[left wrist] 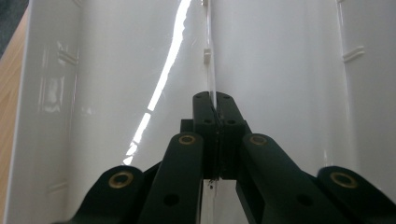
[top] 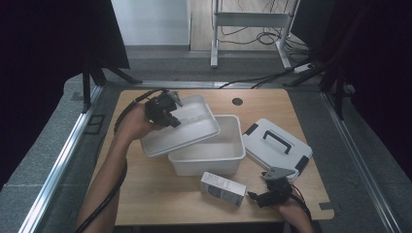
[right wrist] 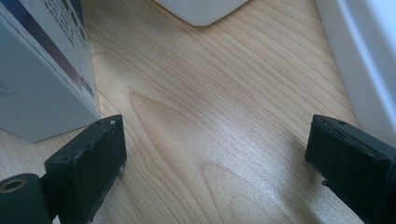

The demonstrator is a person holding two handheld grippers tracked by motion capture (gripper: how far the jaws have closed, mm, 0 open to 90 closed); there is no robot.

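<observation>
Above the white bin (top: 209,155), left claw (top: 171,110) clenched on tilted tray's (top: 187,130) divider.

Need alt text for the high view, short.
Seen from above, the left tool grips a white inner tray, holding it tilted over an open white bin on a wooden table. The right tool rests open near a small carton, with the bin's handled lid lying to the right.
</observation>
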